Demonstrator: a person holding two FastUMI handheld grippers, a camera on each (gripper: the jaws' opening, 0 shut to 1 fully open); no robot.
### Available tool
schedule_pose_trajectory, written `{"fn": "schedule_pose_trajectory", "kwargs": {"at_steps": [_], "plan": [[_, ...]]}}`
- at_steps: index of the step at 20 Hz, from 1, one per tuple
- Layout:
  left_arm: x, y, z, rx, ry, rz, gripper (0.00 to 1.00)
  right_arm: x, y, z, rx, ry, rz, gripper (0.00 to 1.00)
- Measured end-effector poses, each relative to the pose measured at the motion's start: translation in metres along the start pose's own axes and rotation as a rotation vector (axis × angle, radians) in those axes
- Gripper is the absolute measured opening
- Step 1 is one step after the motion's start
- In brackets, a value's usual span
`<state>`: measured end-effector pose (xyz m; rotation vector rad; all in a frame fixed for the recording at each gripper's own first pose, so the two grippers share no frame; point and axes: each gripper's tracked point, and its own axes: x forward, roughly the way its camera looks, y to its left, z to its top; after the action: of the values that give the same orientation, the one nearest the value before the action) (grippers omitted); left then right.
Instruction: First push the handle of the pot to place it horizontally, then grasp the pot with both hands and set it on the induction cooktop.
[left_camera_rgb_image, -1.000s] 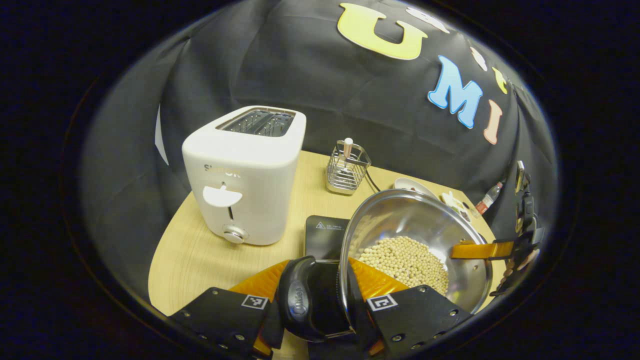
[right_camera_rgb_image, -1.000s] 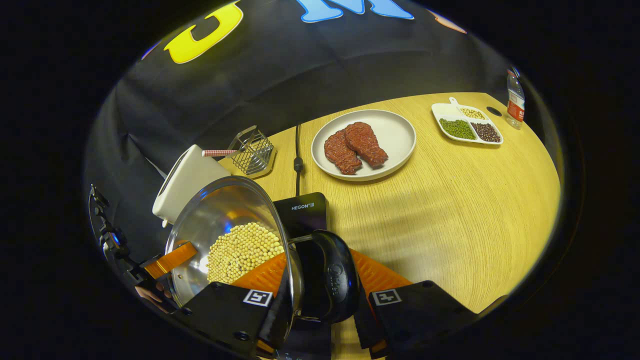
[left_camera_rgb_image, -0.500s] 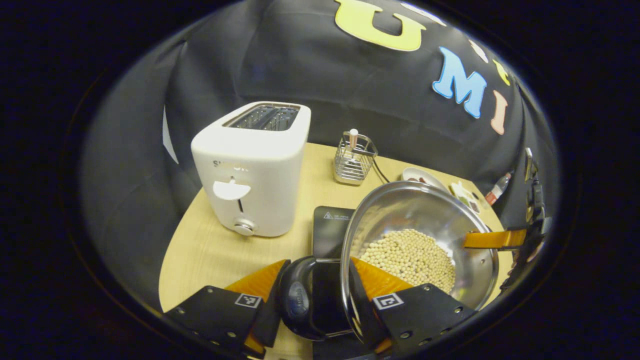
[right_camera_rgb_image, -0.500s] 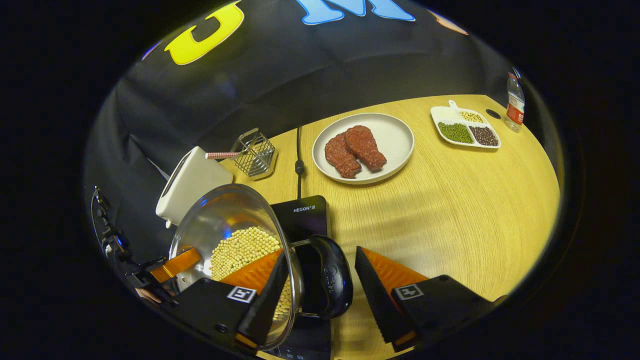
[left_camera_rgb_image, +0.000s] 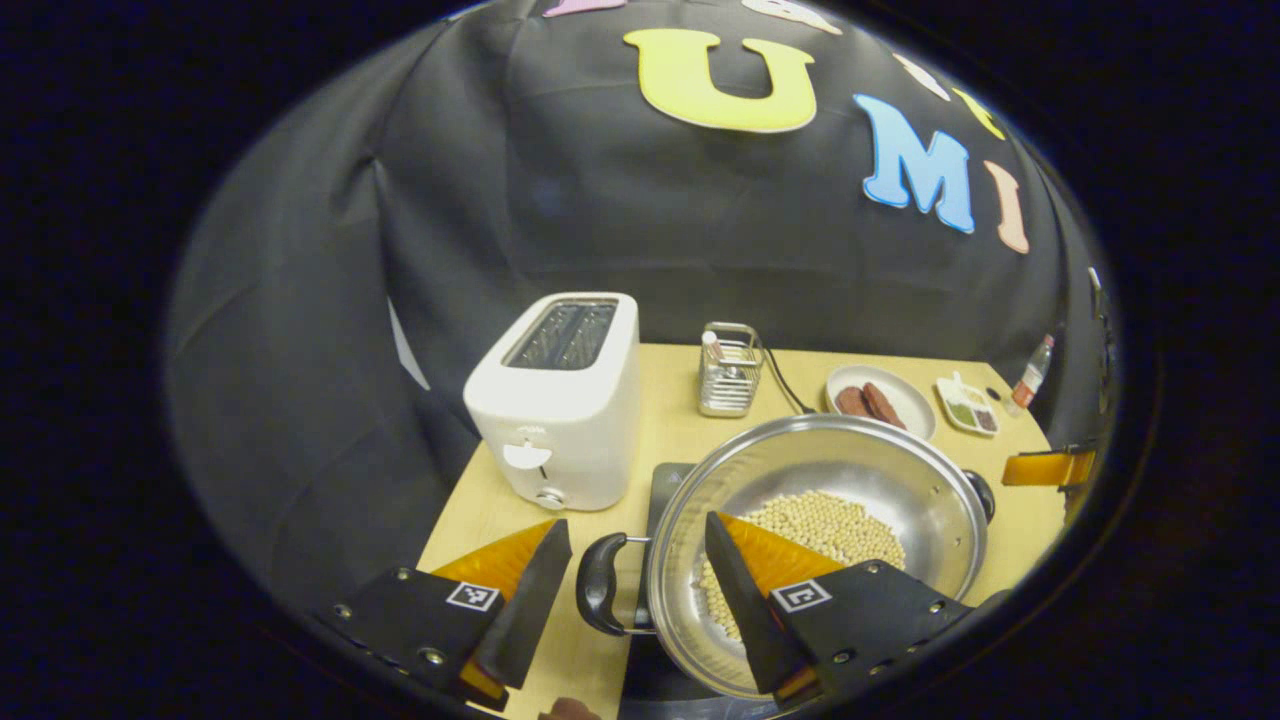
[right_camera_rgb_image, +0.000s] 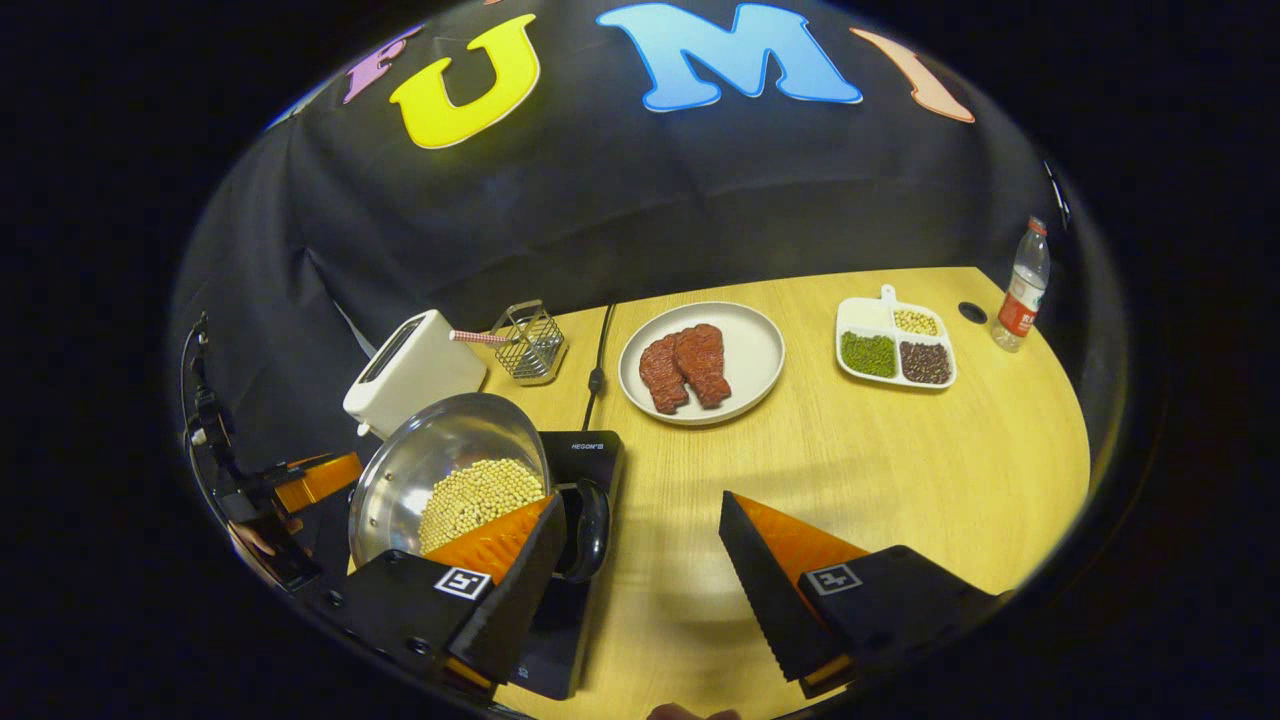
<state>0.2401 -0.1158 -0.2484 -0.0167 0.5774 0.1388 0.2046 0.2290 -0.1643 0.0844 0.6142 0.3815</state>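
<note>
Black cloth hangs behind the wooden table (right_camera_rgb_image: 900, 480) we work at. On it we see a toaster (left_camera_rgb_image: 560, 405), a wire rack (left_camera_rgb_image: 729, 370), a plate (right_camera_rgb_image: 755, 345) of meat, a divided dish (right_camera_rgb_image: 893, 345) of beans and a bottle (right_camera_rgb_image: 1016, 290) at the far edge. A cord (right_camera_rgb_image: 597, 365) runs to the cooktop (right_camera_rgb_image: 585, 465), where the pot (left_camera_rgb_image: 830, 500) of soybeans sits, covering most of it. Our left gripper (left_camera_rgb_image: 630, 600) has its fingers spread apart, one on each side of the pot's near handle (left_camera_rgb_image: 600, 598), touching neither. Our right gripper (right_camera_rgb_image: 640, 570) is likewise spread wide, its left finger just beside the other handle (right_camera_rgb_image: 590, 515). That finger hides part of the pot rim, and the rack's contents are too small to make out.
</note>
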Motion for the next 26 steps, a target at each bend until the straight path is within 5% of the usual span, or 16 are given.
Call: {"fn": "schedule_pose_trajectory", "kwargs": {"at_steps": [8, 18, 26], "plan": [[-0.091, -0.062, 0.046, -0.109, -0.194, 0.035, 0.80, -0.085, -0.058, 0.059, -0.054, -0.213, -0.041, 0.98], [-0.195, -0.160, 0.115, -0.040, -0.432, 0.015, 0.80, -0.196, -0.144, 0.127, -0.127, -0.538, -0.199, 0.98], [-0.257, -0.249, 0.095, -0.025, -0.504, -0.034, 0.82, -0.287, -0.193, 0.112, -0.154, -0.695, -0.258, 0.98]]}}
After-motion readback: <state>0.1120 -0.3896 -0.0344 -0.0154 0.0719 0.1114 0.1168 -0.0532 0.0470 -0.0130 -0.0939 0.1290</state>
